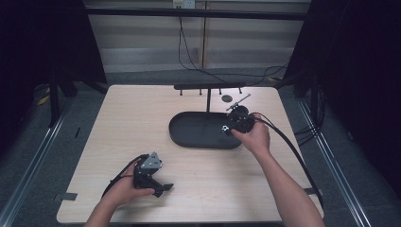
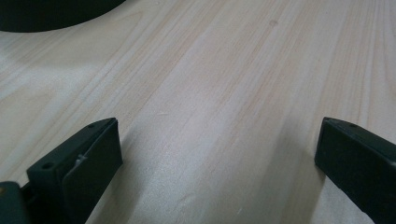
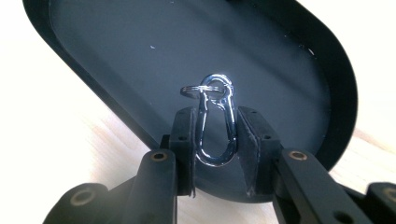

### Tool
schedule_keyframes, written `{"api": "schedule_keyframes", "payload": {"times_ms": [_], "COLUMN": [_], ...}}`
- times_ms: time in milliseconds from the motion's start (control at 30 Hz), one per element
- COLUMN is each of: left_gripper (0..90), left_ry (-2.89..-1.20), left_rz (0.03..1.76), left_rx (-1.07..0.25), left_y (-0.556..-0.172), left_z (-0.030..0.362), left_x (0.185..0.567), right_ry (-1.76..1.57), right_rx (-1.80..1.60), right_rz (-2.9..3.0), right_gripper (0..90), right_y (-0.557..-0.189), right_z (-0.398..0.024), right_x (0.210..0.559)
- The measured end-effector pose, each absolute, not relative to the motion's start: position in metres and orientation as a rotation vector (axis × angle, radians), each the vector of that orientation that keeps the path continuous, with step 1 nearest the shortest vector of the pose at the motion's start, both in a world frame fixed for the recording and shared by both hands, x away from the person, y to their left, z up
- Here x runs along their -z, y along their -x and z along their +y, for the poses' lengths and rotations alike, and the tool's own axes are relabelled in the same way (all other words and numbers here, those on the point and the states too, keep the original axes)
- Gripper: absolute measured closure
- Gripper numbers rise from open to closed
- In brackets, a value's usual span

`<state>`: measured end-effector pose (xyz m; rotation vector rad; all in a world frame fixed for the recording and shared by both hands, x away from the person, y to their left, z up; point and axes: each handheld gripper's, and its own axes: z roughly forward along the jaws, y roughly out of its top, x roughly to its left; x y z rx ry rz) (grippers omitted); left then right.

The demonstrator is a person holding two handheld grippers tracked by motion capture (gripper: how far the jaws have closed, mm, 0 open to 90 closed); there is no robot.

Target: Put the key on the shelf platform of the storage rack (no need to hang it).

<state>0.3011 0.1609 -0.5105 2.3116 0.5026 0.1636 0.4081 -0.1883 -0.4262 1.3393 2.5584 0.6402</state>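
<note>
A: Carabiner check: where is it?

B: Shiny silver metal snap hook (image 3: 215, 122) with a small split ring on top sits clamped between the right tool's (image 3: 215, 140) jaws, held above the near right end of the black oval tray (image 1: 189, 130).

A: Right tool's place?

B: Over the tray's right end (image 1: 234, 124), toward the far right of the pale wooden bench (image 1: 118, 123).

A: Left tool?

B: Left tool (image 1: 163, 188) rests near the bench's near left edge, jaws spread wide with bare wood between them, gripping nothing.
</note>
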Motion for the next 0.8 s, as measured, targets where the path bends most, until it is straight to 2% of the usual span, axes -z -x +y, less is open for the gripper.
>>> {"api": "schedule_keyframes", "payload": {"times_ms": [800], "left_gripper": [0.1], "left_ry": [-2.302], "left_rz": [0.51], "left_rx": [-0.16], "left_y": [-0.301], "left_z": [0.16], "left_x": [0.511], "right_ry": [-1.373], "right_rx": [-0.659], "right_rz": [2.52], "right_gripper": [68.8], "right_y": [-0.417], "right_z": [-0.183], "right_x": [0.448]}}
